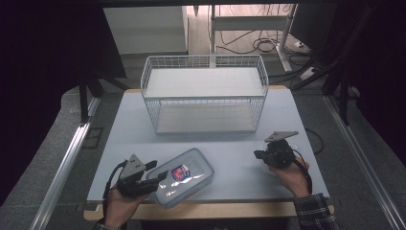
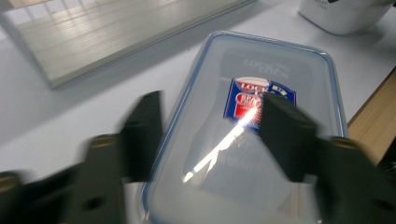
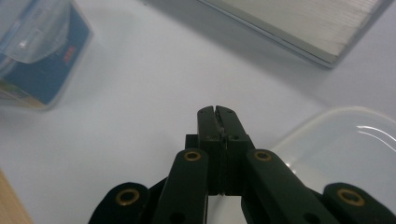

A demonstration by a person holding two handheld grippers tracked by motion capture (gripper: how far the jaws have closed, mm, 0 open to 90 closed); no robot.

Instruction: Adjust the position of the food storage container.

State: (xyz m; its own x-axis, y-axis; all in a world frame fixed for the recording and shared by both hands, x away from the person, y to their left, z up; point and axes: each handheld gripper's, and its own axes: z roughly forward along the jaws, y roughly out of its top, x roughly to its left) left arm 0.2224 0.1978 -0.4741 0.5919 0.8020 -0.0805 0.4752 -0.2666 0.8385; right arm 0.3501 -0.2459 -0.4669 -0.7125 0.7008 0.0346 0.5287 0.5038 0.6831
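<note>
- Pale grey surface (image 1: 239, 158) with a wooden near edge, dark room all around, cables on the floor at the far side.
- Near left: the left tongs (image 1: 160, 172) sit in the person's left hand (image 1: 119, 203), pointing right at the container.
- In the left gripper view the left tongs (image 2: 212, 133) are blurry and stand partly apart. One jaw sits off the lid's rim, the other over the sticker. Can't tell if the pads actually press on the box.
- Just right of that: the clear plastic container (image 1: 184, 177) with a blue-rimmed lid and a red-and-blue sticker, lying flat and angled at the near edge, left of centre.
- Far centre: a white wire basket (image 1: 204, 93) with two levels, well apart from the container.
- Near right: the right tongs (image 1: 258, 154) in the right hand (image 1: 294, 175), plaid cuff behind it, pointing left.
- In the right gripper view the right tongs (image 3: 218, 112) are pressed together with nothing between them, above bare surface.
</note>
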